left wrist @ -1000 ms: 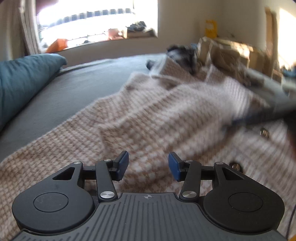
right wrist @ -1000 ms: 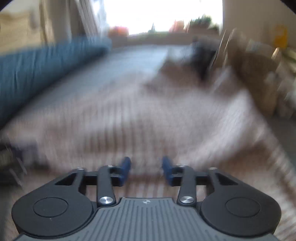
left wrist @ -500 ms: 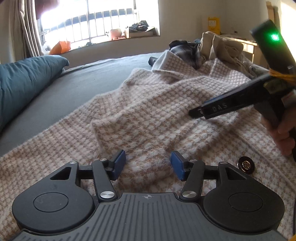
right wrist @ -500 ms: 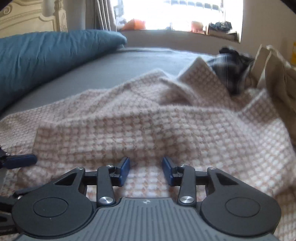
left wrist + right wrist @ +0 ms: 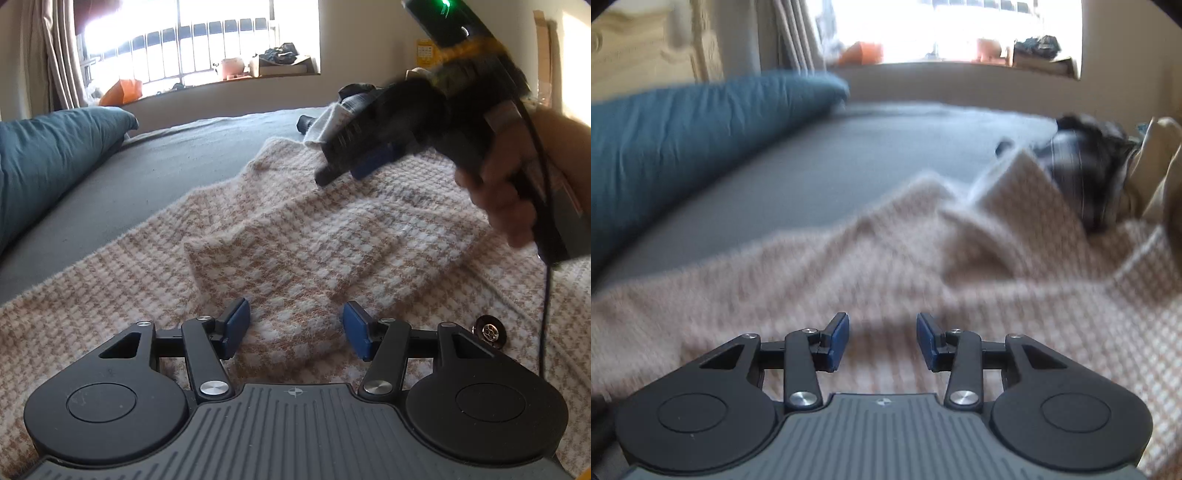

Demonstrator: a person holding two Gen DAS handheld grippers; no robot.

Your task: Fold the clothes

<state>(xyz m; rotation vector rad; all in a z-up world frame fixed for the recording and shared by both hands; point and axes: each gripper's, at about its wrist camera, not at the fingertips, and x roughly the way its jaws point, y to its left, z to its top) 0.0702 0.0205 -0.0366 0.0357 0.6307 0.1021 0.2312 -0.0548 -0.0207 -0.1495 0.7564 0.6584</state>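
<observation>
We found the beige-and-white houndstooth knit garment (image 5: 332,236) spread across the grey bed (image 5: 177,162), rumpled into low ridges, with one raised fold running down toward the left tongs (image 5: 295,328). The left tongs had just been opening; their blue pads (image 5: 236,321) stood apart on either side of that fold, and we saw no pad pressing on the cloth, so we read them as open. A dark round button (image 5: 489,331) lay on the knit just beside the right-hand finger of the left tongs. In the left wrist view the right tongs (image 5: 354,162) hung above the far part of the garment, carried by the person's right hand (image 5: 509,177), with a green light showing on the top of the device; their pads were blurred there. In the right wrist view the right tongs (image 5: 882,341) showed both blue pads parted with nothing between them, above the knit (image 5: 960,280), which appeared smeared by blur. A teal pillow (image 5: 48,162) lay along the left side of the bed, apart from the garment. At the far edge of the knit we noted a dark plaid piece of clothing (image 5: 1082,173), touching it, with a tan fabric item (image 5: 1160,162) just beside that. A bright window (image 5: 207,40) with a cluttered sill stood behind the bed.
</observation>
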